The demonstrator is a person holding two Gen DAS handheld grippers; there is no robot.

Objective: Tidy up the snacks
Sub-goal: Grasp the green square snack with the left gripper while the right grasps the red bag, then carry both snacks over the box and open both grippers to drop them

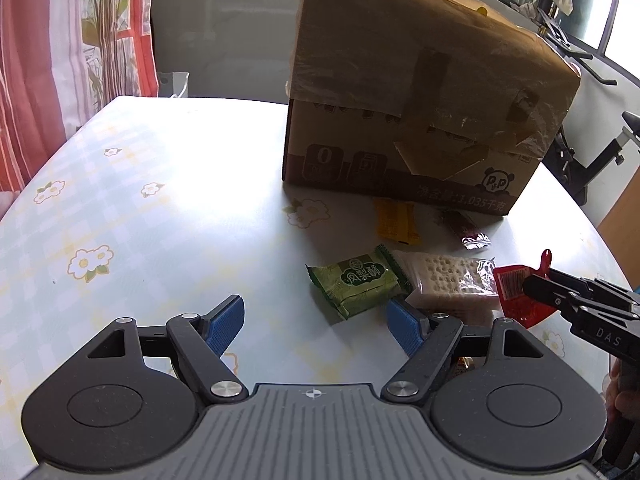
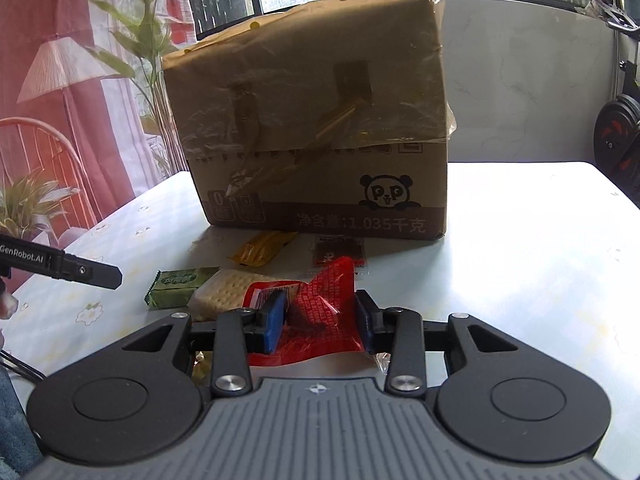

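Note:
My right gripper [image 2: 320, 320] is shut on a red snack packet [image 2: 324, 304], which crumples between the blue pads just above the table; it also shows in the left wrist view [image 1: 516, 292]. My left gripper [image 1: 316, 320] is open and empty, low over the table, with a green snack packet [image 1: 356, 284] just beyond its right finger. A clear-wrapped cracker pack [image 1: 448, 276], a yellow packet [image 1: 396, 220] and a dark packet [image 1: 464, 226] lie in front of a taped cardboard box [image 1: 416, 92]. The same snacks show in the right wrist view: green [image 2: 180, 284], crackers [image 2: 228, 290], yellow [image 2: 262, 252], dark [image 2: 340, 250].
The table [image 1: 140, 200] has a pale floral cloth. The cardboard box [image 2: 312, 128] stands at its far middle. An exercise bike [image 1: 592, 160] stands beyond the right edge, curtains [image 1: 60, 60] and a red chair [image 2: 36, 152] at the left.

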